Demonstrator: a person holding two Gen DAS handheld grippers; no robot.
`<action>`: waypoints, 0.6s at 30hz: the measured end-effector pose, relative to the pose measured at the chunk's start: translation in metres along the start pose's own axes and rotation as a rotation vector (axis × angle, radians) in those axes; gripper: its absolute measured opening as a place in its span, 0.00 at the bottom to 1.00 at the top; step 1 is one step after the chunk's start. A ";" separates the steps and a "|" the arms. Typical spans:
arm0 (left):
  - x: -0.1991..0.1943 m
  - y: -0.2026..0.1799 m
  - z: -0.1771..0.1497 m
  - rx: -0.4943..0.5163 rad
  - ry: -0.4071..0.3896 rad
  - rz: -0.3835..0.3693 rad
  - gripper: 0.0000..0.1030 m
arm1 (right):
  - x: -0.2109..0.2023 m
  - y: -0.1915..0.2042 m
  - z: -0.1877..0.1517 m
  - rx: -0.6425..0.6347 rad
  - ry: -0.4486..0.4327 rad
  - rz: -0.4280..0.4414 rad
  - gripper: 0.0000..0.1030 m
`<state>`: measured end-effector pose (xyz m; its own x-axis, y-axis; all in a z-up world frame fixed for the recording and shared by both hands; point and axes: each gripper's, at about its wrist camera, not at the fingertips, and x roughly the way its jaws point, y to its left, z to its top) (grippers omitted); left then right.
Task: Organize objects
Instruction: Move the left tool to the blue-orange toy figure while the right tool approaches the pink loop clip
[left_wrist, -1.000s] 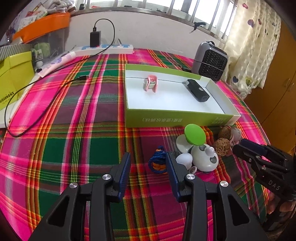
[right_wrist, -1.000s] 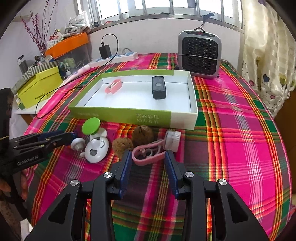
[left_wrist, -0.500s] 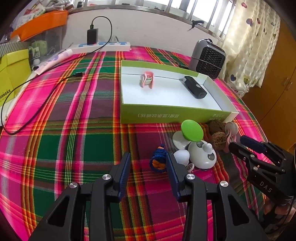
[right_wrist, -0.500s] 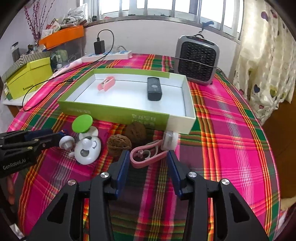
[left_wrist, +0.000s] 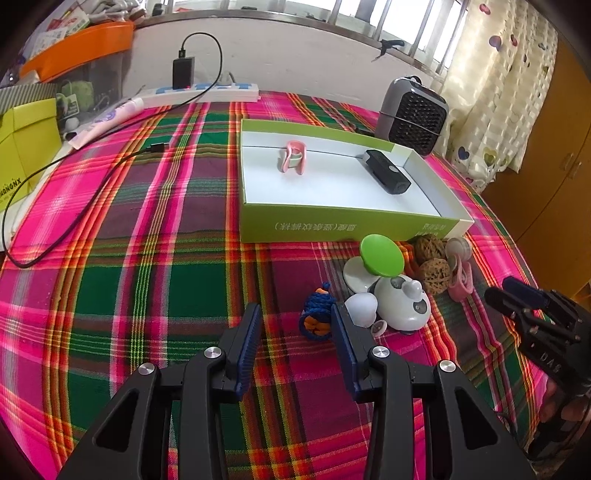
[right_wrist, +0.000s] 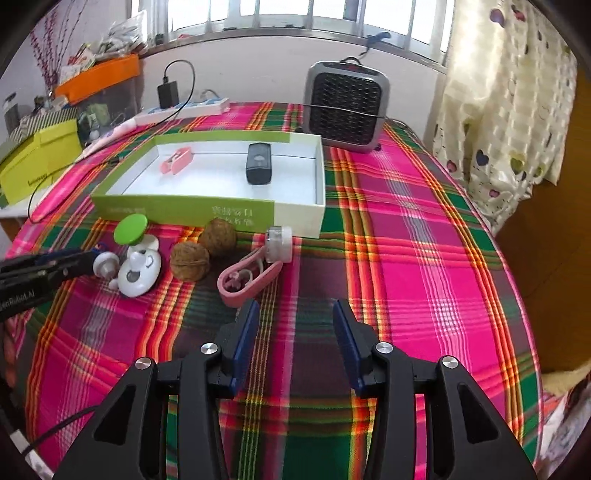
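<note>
On the plaid tablecloth, the left gripper was held with its jaws spread, the blue knotted cord toy lying just inside its right finger, ungripped. The right gripper was likewise spread and empty, just short of the pink clip. Behind them, a green tray was seen holding another pink clip and a black device.

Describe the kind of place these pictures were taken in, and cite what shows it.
Most likely a room in a home: a table under a plaid tablecloth, heart-patterned curtains by a barred window, and a small space heater beside a power strip.
</note>
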<state>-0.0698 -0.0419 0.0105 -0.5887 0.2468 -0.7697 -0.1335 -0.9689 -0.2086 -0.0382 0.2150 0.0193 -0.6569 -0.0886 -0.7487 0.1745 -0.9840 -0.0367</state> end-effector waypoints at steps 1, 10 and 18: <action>0.000 0.000 0.000 -0.001 -0.001 0.000 0.36 | -0.001 0.000 0.002 0.015 -0.013 0.030 0.42; -0.001 -0.001 0.000 0.002 0.001 0.001 0.36 | 0.024 0.015 0.013 0.063 0.035 0.137 0.42; -0.004 0.000 -0.004 0.015 0.007 -0.011 0.36 | 0.036 0.010 0.016 0.082 0.068 0.092 0.42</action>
<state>-0.0641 -0.0427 0.0107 -0.5813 0.2574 -0.7719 -0.1521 -0.9663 -0.2077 -0.0718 0.1996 0.0021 -0.5890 -0.1714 -0.7897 0.1696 -0.9817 0.0866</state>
